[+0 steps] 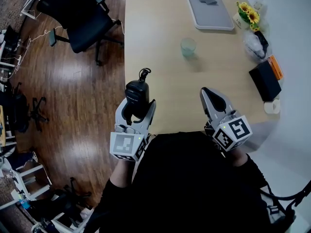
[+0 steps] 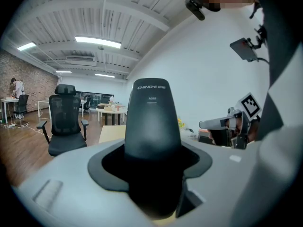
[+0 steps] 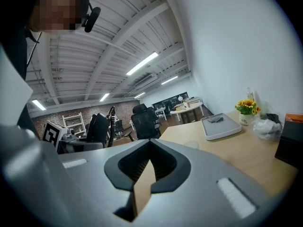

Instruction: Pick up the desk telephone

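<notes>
While the desk telephone handset (image 1: pixel 137 95) is clamped in the left hand-held gripper (image 1: pixel 137 110), long axis along the jaws, above the counter (image 1: pixel 165 57) edge, the right hand-held gripper (image 1: pixel 208 94) is noted closed on nothing.

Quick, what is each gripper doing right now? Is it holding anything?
Left gripper: fingers closed on the black phone handset.
Right gripper: fingers closed, holding nothing.
</notes>
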`<state>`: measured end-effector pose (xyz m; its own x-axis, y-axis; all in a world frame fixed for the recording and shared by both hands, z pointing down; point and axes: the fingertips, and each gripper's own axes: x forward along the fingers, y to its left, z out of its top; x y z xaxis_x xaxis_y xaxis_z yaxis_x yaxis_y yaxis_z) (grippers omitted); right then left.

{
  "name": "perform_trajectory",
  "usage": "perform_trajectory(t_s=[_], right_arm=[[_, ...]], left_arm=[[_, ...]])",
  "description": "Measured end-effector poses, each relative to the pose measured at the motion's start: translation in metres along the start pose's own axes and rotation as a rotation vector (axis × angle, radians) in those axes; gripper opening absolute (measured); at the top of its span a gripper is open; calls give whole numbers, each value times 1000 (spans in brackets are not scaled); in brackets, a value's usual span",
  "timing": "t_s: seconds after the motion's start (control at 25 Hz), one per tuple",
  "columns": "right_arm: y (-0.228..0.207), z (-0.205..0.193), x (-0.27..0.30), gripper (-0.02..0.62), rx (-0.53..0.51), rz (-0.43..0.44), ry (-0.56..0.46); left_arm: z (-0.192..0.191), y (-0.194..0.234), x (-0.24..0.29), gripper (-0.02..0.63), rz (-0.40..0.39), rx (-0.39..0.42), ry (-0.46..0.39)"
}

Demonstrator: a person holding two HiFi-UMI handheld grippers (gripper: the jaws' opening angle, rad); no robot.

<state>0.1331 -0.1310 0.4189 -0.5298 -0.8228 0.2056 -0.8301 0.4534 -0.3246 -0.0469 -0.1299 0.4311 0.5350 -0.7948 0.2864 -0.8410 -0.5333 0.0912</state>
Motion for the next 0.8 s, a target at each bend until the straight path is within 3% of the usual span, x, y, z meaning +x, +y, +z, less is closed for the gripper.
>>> perform_trajectory(t_s=[0.8], right_arm=[[1,0,2,1,-21,5,12]], left_arm=[[-5,-1,3,262,-6,1,7]])
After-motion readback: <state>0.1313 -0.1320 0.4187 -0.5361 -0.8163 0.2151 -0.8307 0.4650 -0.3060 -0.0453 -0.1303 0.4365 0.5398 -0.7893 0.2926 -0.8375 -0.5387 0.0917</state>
